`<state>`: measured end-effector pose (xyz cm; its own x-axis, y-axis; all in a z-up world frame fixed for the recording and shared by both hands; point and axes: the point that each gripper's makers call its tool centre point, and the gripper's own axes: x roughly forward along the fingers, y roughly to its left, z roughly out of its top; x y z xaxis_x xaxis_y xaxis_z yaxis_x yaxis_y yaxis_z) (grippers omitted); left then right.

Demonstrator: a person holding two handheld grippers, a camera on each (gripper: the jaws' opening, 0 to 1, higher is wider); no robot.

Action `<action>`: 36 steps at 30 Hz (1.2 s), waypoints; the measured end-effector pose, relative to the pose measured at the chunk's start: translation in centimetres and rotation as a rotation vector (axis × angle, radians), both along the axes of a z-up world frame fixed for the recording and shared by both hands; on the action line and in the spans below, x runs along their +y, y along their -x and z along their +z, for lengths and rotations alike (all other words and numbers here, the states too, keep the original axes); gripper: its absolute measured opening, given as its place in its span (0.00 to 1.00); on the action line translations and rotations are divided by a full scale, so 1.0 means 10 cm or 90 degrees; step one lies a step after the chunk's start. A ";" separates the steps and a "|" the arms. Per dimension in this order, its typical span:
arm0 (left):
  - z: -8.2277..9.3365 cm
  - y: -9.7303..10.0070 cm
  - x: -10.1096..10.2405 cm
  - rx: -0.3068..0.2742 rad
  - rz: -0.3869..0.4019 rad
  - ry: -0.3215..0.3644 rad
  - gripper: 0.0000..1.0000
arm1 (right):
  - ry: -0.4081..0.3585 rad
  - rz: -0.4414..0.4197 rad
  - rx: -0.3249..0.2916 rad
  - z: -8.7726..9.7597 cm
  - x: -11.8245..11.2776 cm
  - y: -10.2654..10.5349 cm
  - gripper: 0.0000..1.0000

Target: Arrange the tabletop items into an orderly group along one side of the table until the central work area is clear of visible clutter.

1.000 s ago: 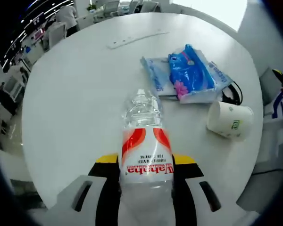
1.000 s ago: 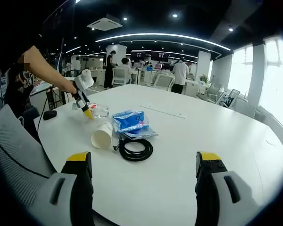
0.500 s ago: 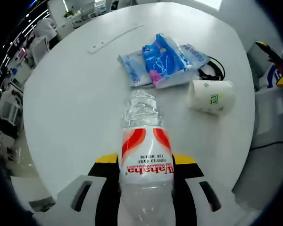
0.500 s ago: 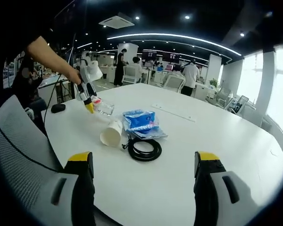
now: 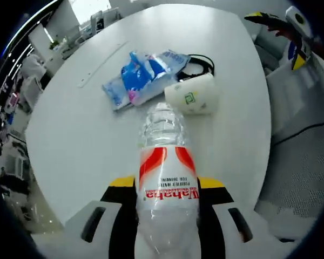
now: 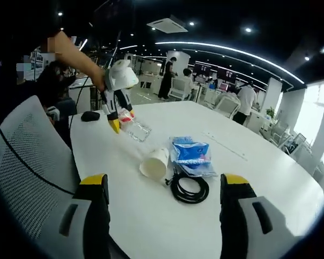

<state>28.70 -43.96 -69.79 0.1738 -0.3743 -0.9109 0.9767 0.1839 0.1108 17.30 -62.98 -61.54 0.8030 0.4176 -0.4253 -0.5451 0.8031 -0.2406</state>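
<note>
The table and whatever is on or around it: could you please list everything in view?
water bottle: one, clear with red-and-white label, held above the table.
paper cup: one, white, on its side beside the tissue packs.
tissue packs: two by the look of it, blue, stacked.
cable: one, black, coiled next to the cup.
table: one, white, round.
chair: one, grey mesh, at the table edge.
mouse: one, black, on a desk behind.
left claw: shut on the bottle.
right claw: open.
</note>
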 end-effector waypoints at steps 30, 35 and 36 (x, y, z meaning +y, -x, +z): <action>0.45 1.08 -0.62 -0.038 -0.315 0.000 0.37 | 0.083 0.250 0.009 -0.12 1.04 -0.04 0.65; 0.47 1.16 -0.67 -0.059 -0.354 -0.017 0.38 | 0.119 0.275 0.013 -0.18 1.12 -0.01 0.58; 0.48 1.18 -0.69 -0.056 -0.354 -0.014 0.38 | 0.126 0.280 0.012 -0.19 1.13 -0.01 0.55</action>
